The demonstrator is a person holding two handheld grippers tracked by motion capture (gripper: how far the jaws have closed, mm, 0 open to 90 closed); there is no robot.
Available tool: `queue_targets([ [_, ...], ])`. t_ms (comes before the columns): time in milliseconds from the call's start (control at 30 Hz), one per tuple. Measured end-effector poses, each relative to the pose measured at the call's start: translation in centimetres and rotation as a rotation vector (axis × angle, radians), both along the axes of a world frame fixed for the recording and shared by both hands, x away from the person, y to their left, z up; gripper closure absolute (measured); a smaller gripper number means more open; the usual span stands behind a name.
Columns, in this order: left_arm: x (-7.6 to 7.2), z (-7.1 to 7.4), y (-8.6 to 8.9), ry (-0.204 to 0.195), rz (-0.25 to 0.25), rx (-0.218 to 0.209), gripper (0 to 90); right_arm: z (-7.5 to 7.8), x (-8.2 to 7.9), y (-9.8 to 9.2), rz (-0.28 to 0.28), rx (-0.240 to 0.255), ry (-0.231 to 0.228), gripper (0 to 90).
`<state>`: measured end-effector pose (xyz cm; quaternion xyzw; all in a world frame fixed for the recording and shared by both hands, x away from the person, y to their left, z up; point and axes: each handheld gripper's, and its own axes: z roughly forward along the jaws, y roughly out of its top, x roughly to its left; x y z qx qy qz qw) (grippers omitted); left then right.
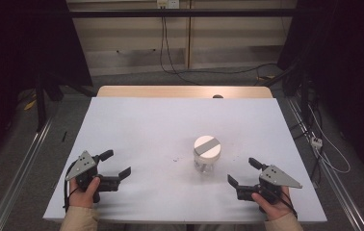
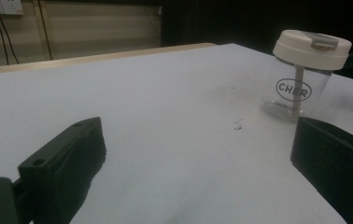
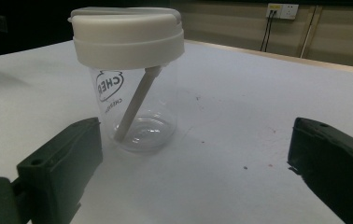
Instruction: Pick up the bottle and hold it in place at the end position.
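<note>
Table: a table (image 1: 136,125) under a white cover, with a strip of bare wood along its far edge. Small dark specks lie on the white just left of the jar.

Jar: a clear plastic jar (image 1: 206,159) with a cream screw lid (image 1: 207,146) stands right of centre, closer to the table's near edge than its far edge. In the left gripper view it shows at upper right (image 2: 300,88), with a printed oval logo facing that camera.

Jar axis: upright, the long axis running straight up from the table, lid on top. A grey flip tab crosses the lid. Inside, a pale straw (image 3: 136,105) leans from under the lid down to the base.

Left gripper: the left gripper (image 1: 114,166) rests near the near-left corner, held in a hand, jaws spread wide with nothing between them, well apart from the jar.

Right gripper: the right gripper (image 1: 241,172) sits near the near edge, just right of the jar, jaws spread wide and empty. In the right gripper view the jar (image 3: 135,98) stands close ahead, off toward the left jaw.

Step in hand: judged as the start; both grippers wait and the jar is untouched.

Next move: probably one gripper must centre on the jar body and close to steady it, while the other comes to the lid. The smooth round wall may slip, so a level, square grip matters.
</note>
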<state>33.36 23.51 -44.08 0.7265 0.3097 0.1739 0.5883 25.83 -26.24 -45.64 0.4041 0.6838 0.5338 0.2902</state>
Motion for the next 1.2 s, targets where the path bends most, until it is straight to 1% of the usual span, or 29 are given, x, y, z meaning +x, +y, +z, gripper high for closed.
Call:
queue_targets([
  [267, 0.0, 0.0, -0.2, -0.005, -0.002, 0.011, 2.9, 0.1, 0.2, 0.3, -0.005, -0.002, -0.001, 2.9],
  [400, 0.0, 0.1, -0.3, -0.005, -0.002, 0.011, 2.9, 0.2, 0.5, 0.9, 0.004, -0.01, -0.004, 2.9],
  [500, 0.1, 0.0, -0.3, -0.004, -0.003, 0.009, 2.9, 0.2, 0.7, 1.2, 0.006, -0.008, -0.004, 2.9],
  [567, 0.1, 0.0, -0.3, -0.002, -0.003, 0.006, 2.9, 0.2, 0.9, 1.7, 0.013, 0.006, 0.001, 3.1],
  [633, 0.1, 0.0, -0.4, -0.003, -0.003, 0.003, 2.9, 0.2, 1.0, 1.9, 0.014, 0.006, 0.002, 3.1],
  [667, 0.1, 0.0, -0.4, -0.004, -0.004, 0.011, 2.9, 0.3, 1.1, 2.1, 0.017, 0.002, 0.002, 3.2],
  [767, 0.0, 0.0, -0.4, -0.003, -0.004, 0.004, 2.9, 0.3, 1.6, 3.1, 0.03, -0.001, 0.008, 3.4],
  [833, 0.0, 0.0, -0.4, -0.002, -0.003, 0.008, 2.9, 0.3, 1.7, 3.3, 0.035, -0.007, 0.008, 3.4],
  [867, 0.0, 0.0, -0.3, -0.004, -0.005, 0.015, 2.9, 0.3, 2.0, 3.8, 0.039, -0.014, 0.011, 3.5],
  [900, 0.0, 0.0, -0.3, 0.0, -0.002, 0.007, 2.9, 0.3, 2.0, 3.8, 0.039, -0.014, 0.011, 3.5],
  [933, 0.0, -0.1, -0.3, -0.001, -0.005, 0.01, 2.9, 0.3, 2.1, 4.0, 0.042, -0.014, 0.011, 3.6],
  [967, 0.0, 0.0, -0.3, -0.003, -0.005, 0.018, 2.9, 0.3, 2.2, 4.3, 0.042, -0.014, 0.015, 3.6],
  [1033, 0.0, -0.1, -0.3, -0.001, -0.003, 0.009, 2.9, 0.3, 2.5, 4.6, 0.041, -0.01, 0.019, 3.6],
  [1067, 0.0, -0.1, -0.3, -0.001, -0.002, 0.009, 2.9, 0.3, 2.8, 5.0, 0.043, -0.01, 0.026, 3.6],
  [1200, 0.0, -0.1, -0.4, -0.001, -0.004, 0.005, 2.9, 0.2, 3.3, 5.5, 0.034, -0.012, 0.033, 3.8],
])
